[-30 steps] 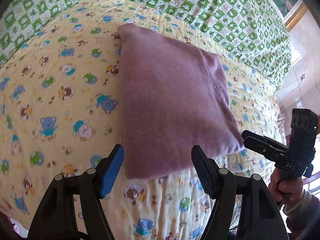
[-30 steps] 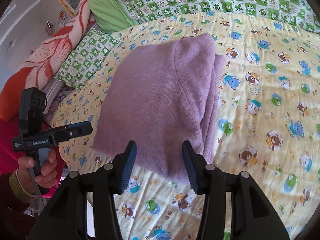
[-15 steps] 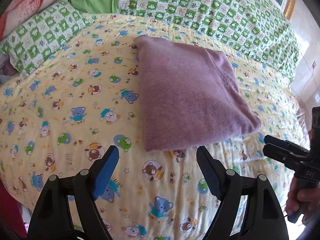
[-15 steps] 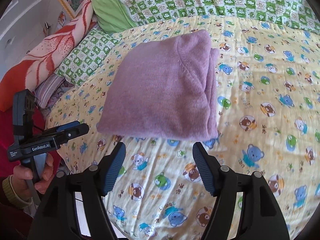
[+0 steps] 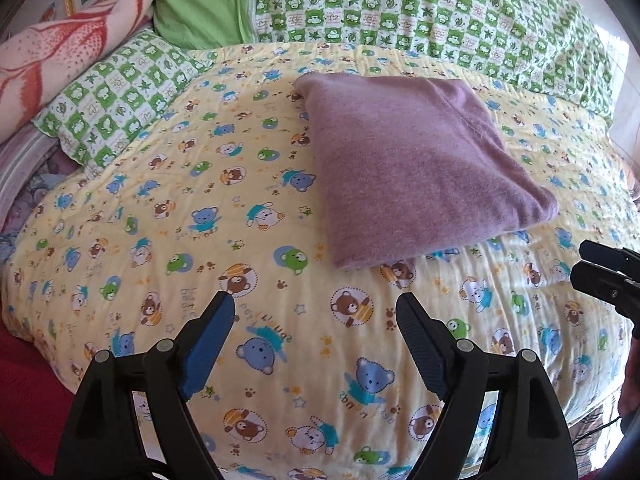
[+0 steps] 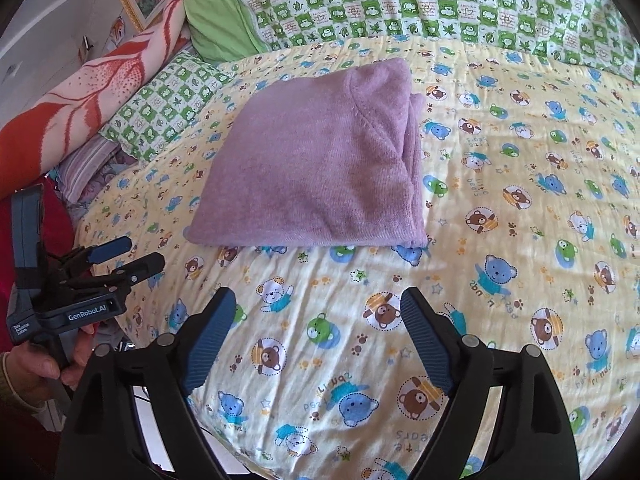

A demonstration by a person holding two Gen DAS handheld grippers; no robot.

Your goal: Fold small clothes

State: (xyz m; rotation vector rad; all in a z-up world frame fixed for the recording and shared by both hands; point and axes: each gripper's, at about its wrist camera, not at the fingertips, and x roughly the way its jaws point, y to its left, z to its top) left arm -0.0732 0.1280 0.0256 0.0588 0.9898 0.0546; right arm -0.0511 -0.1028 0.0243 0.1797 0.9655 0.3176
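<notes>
A purple knit garment [image 5: 412, 168] lies folded into a neat rectangle on the yellow bear-print quilt [image 5: 160, 216]; it also shows in the right wrist view [image 6: 320, 168]. My left gripper [image 5: 316, 312] is open and empty, held back above the quilt short of the garment's near edge. My right gripper [image 6: 318, 308] is open and empty, also short of the garment. The right gripper shows at the right edge of the left wrist view [image 5: 604, 272]. The left gripper shows at the left of the right wrist view [image 6: 128, 258], held in a hand.
Green checked bedding [image 5: 400, 4] lies along the far side. A green checked pillow [image 5: 116, 96], a green cushion [image 5: 200, 4] and a red-and-white blanket [image 5: 60, 56] are at the far left. The quilt's near edge drops off below the grippers.
Both grippers have pulled back from the folded garment's near edge and stand farther from it. The right gripper's jaws have opened wider. The garment lies still.
</notes>
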